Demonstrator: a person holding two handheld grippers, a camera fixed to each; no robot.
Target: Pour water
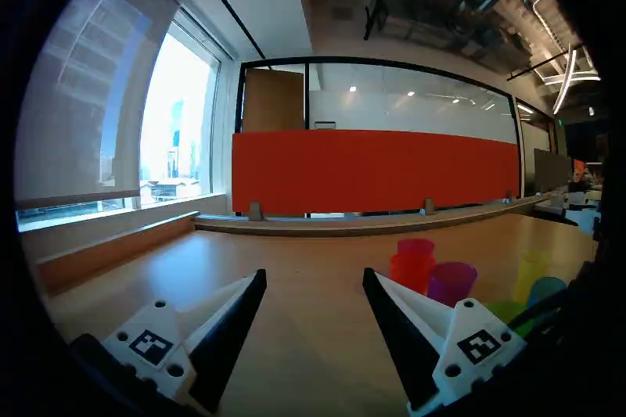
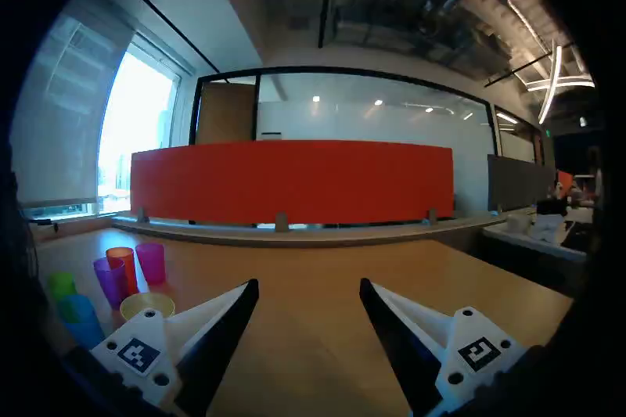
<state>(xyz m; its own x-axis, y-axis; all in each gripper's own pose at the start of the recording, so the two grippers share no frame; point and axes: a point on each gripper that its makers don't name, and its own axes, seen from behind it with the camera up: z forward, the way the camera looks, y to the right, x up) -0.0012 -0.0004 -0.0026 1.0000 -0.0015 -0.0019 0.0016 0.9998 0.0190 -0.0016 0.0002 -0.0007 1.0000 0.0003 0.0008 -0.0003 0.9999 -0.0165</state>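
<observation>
Several coloured plastic cups stand grouped on the wooden table (image 1: 313, 292). In the left gripper view an orange cup (image 1: 410, 271), a pink cup (image 1: 415, 246), a purple cup (image 1: 451, 282), a yellow cup (image 1: 532, 270), a blue cup (image 1: 545, 289) and a green cup (image 1: 510, 311) sit right of my left gripper (image 1: 313, 282), which is open and holds nothing. In the right gripper view the same cluster lies to the left: orange cup (image 2: 122, 264), pink cup (image 2: 150, 262), purple cup (image 2: 110, 281), yellow cup (image 2: 147, 306), green cup (image 2: 61, 285), blue cup (image 2: 80, 318). My right gripper (image 2: 309, 289) is open over bare table.
A red divider panel (image 1: 375, 170) runs along the table's far edge. A window (image 1: 172, 135) and a low wooden ledge (image 1: 109, 249) lie to the left. Another desk with white items (image 2: 540, 229) stands at the right.
</observation>
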